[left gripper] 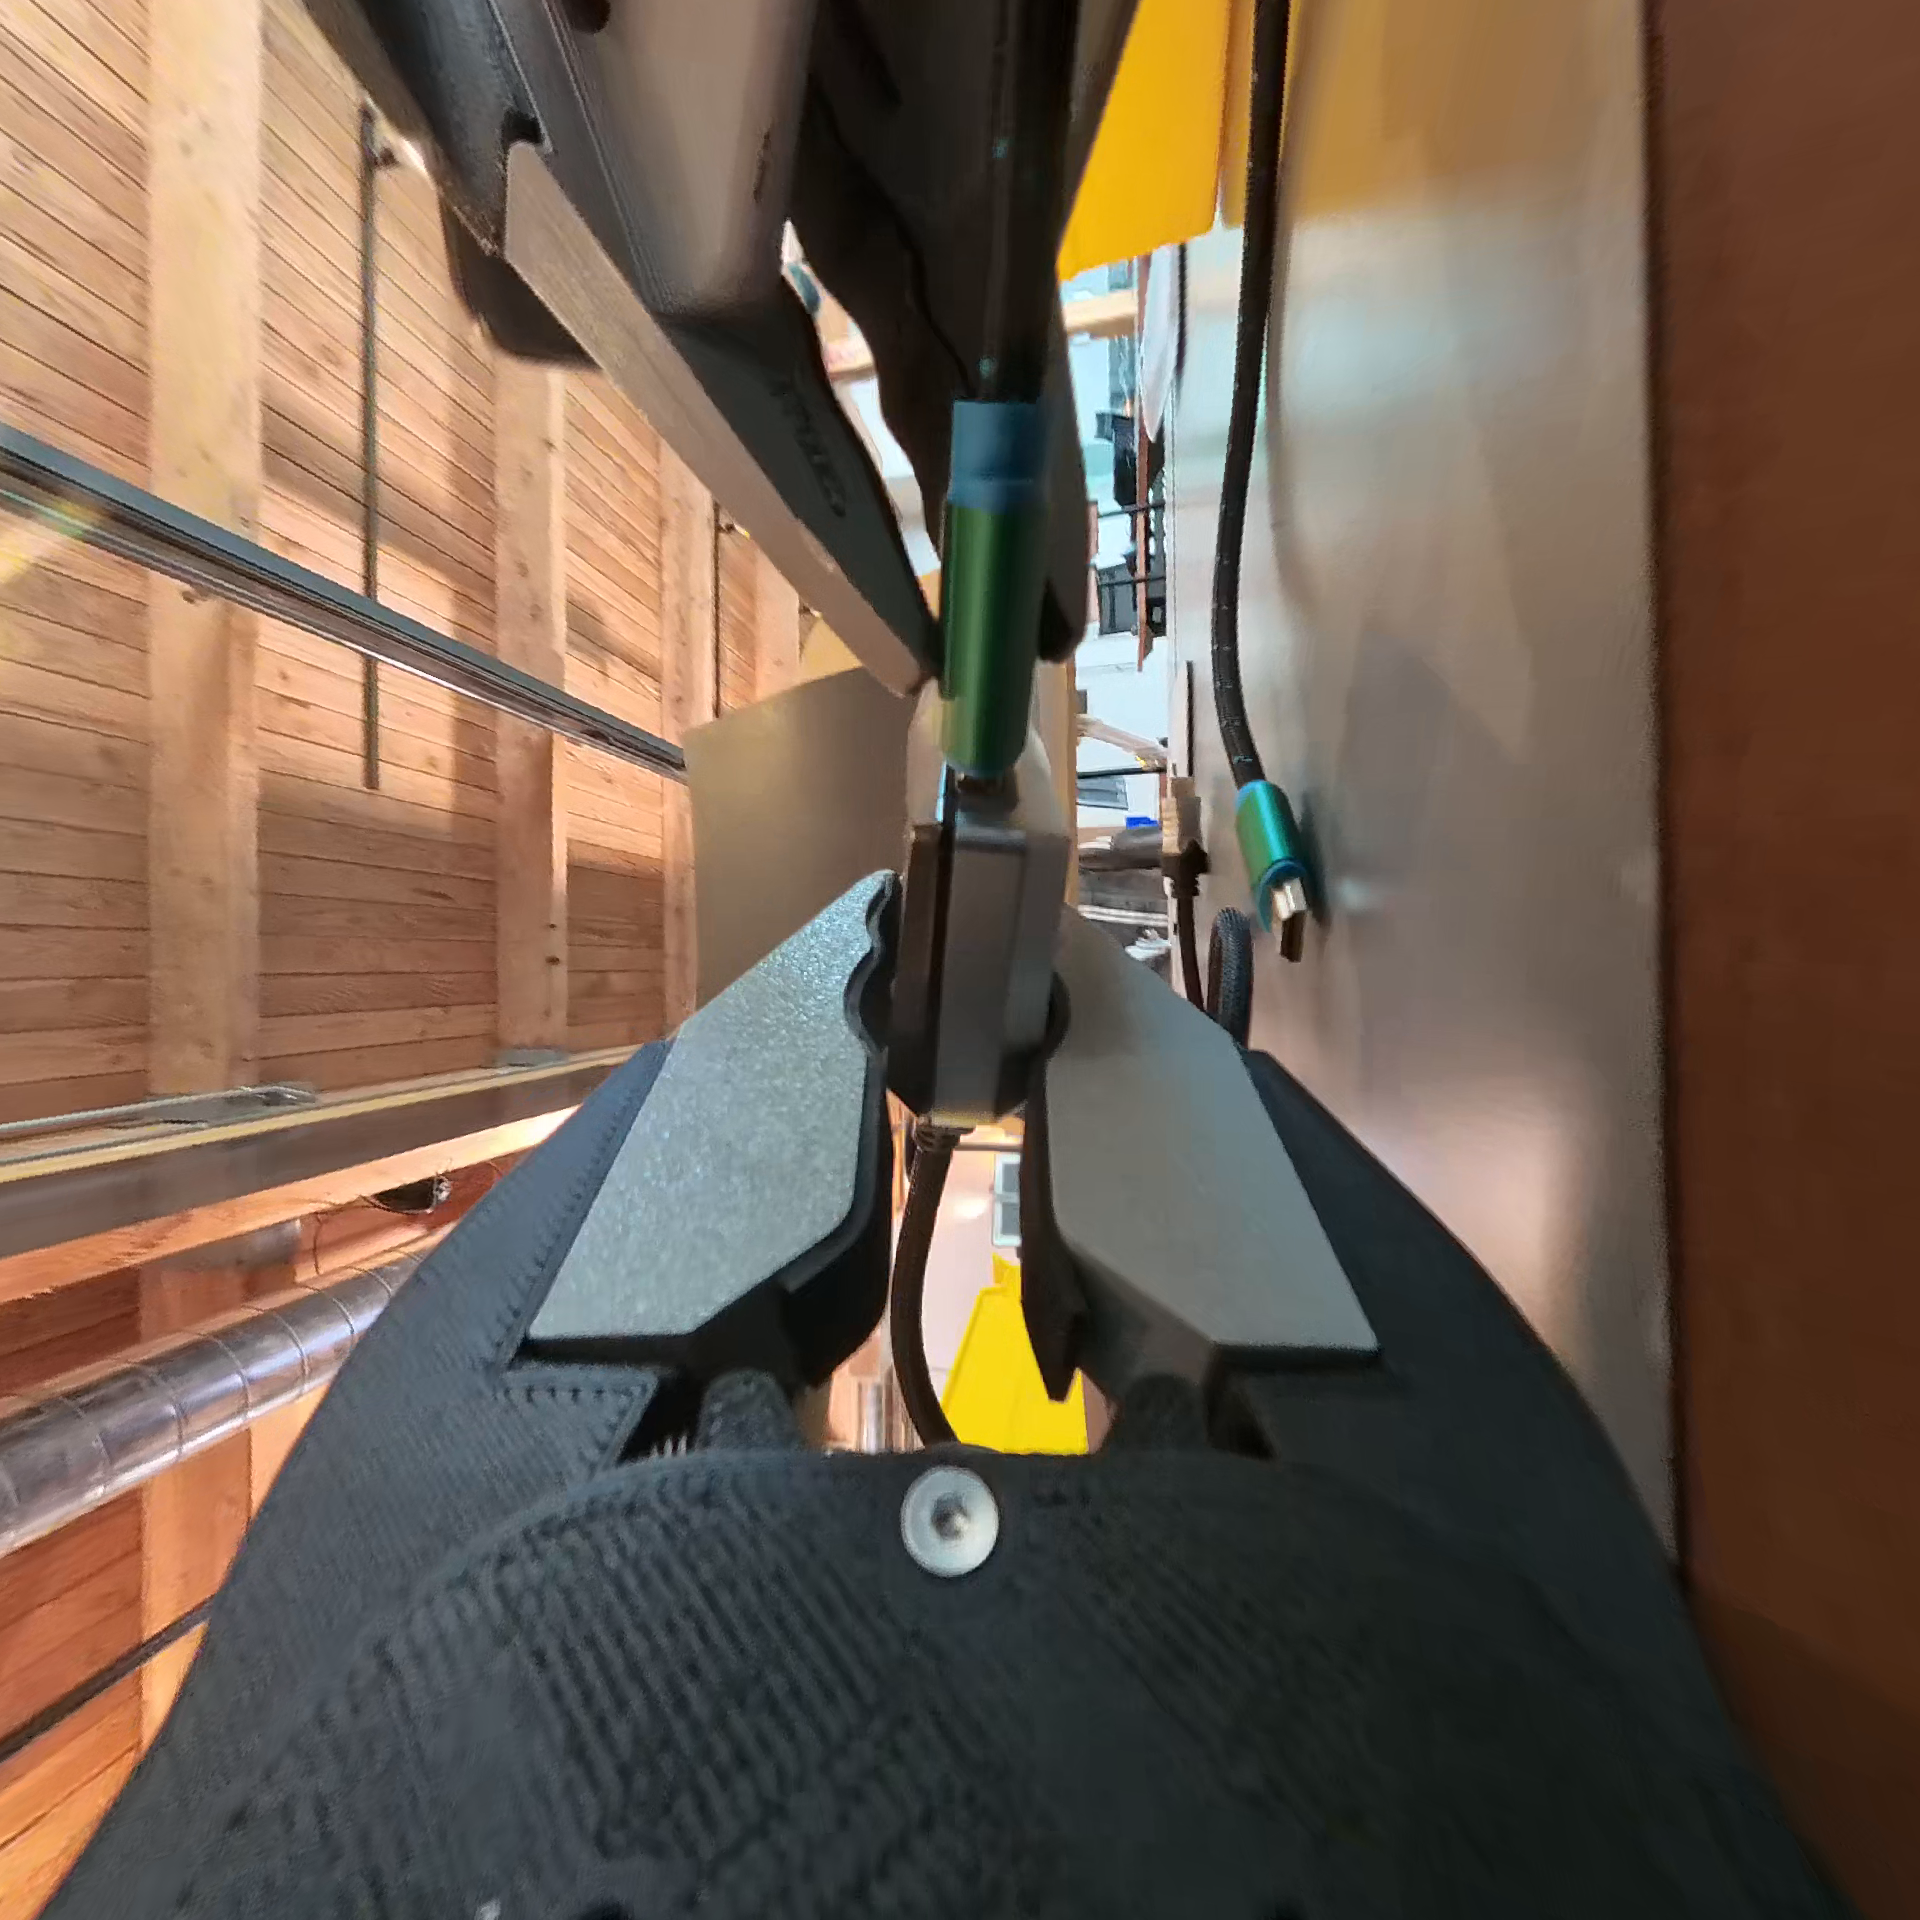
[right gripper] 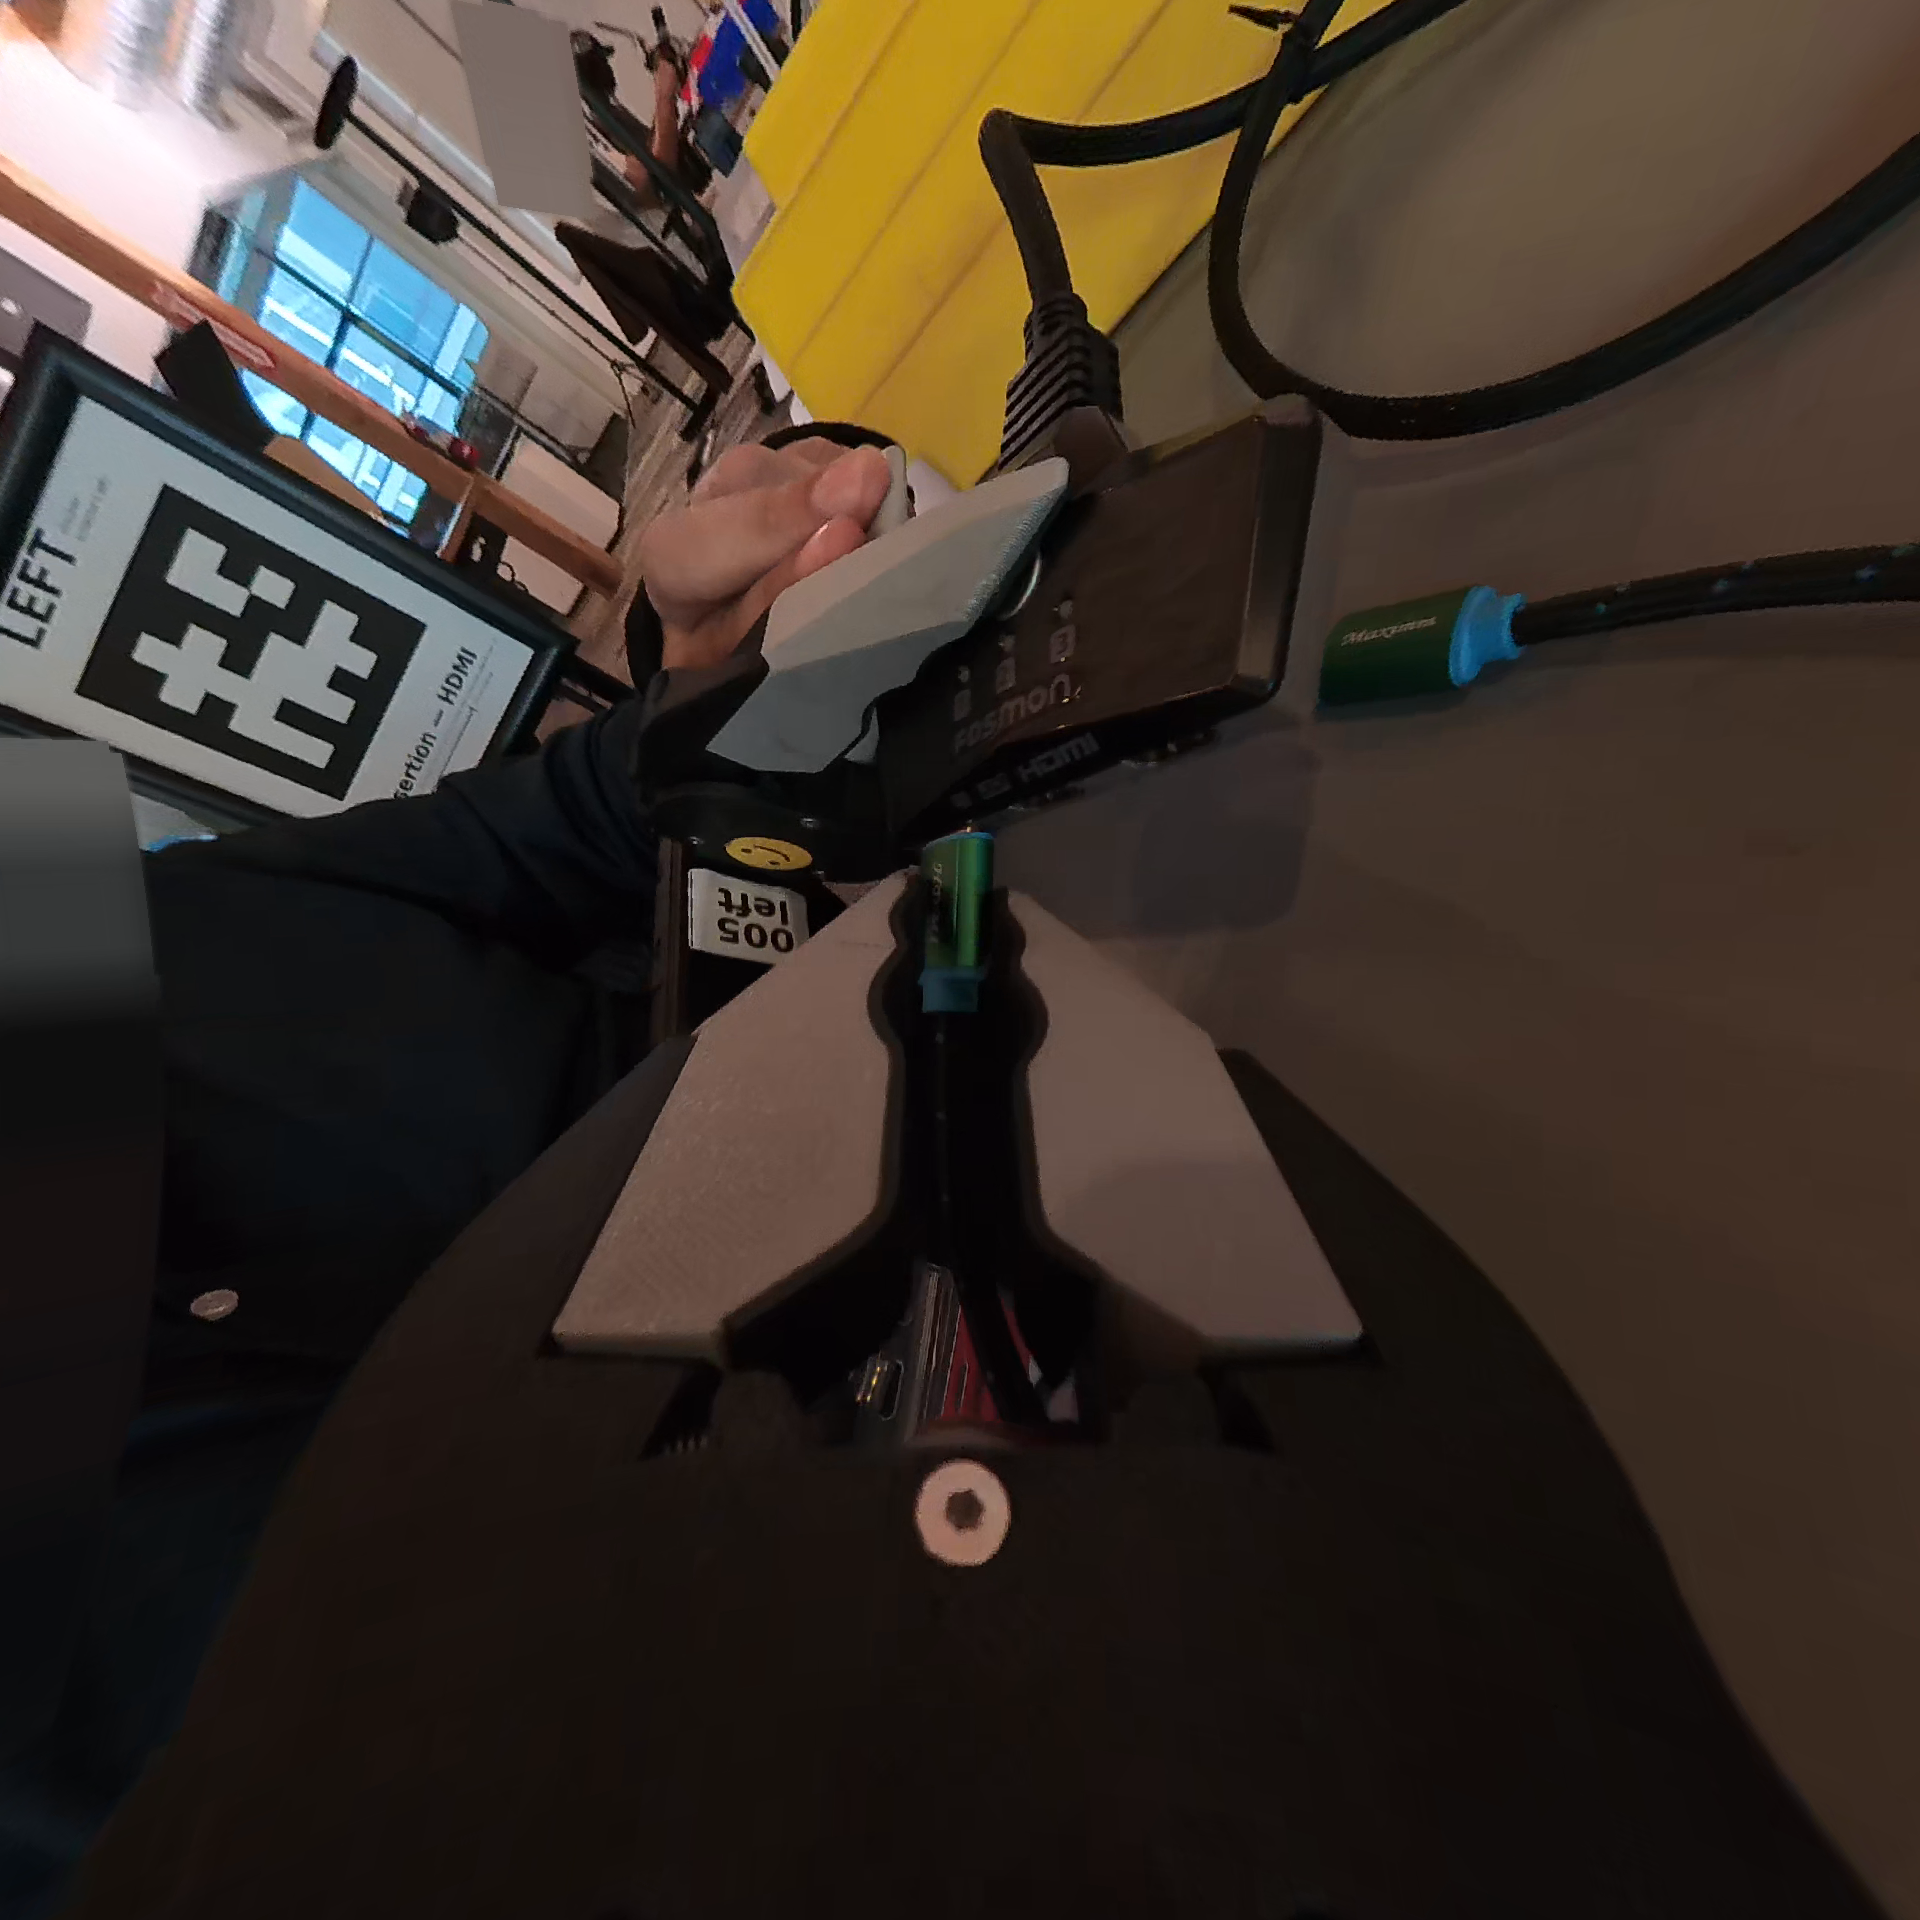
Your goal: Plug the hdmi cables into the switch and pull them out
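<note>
The HDMI switch (right gripper: 1174, 582), a small black box w/ white print on top, sits on the grey bench (right gripper: 1558, 1039), near a yellow folder (right gripper: 883, 208) at the bench's far edge. The bench shows bare grey beside and below the switch in the right wrist view. The left claw (left gripper: 971, 977) is clenched on the switch body, one grey finger (right gripper: 894, 613) lying across its top, a hand (right gripper: 748, 540) behind it. A black-moulded cable (right gripper: 1060, 353) is plugged into the switch's far side; its braided lead loops over the bench. The right claw (right gripper: 961, 925) is clamped tight on a green-shelled HDMI plug (right gripper: 958, 904) w/ blue collar, the plug tip right at the switch's near port edge; can't tell if it's seated. A second green plug (right gripper: 1392, 655) lies just beside the switch's side, not inserted as far as seen, gold lettering on its shell. In the left wrist view another loose green plug (left gripper: 1273, 852) lies on the bench apart from the switch. A framed marker board (right gripper: 249, 623) w/ black-white pattern stands left, and labels are stuck on the left claw's body.
</note>
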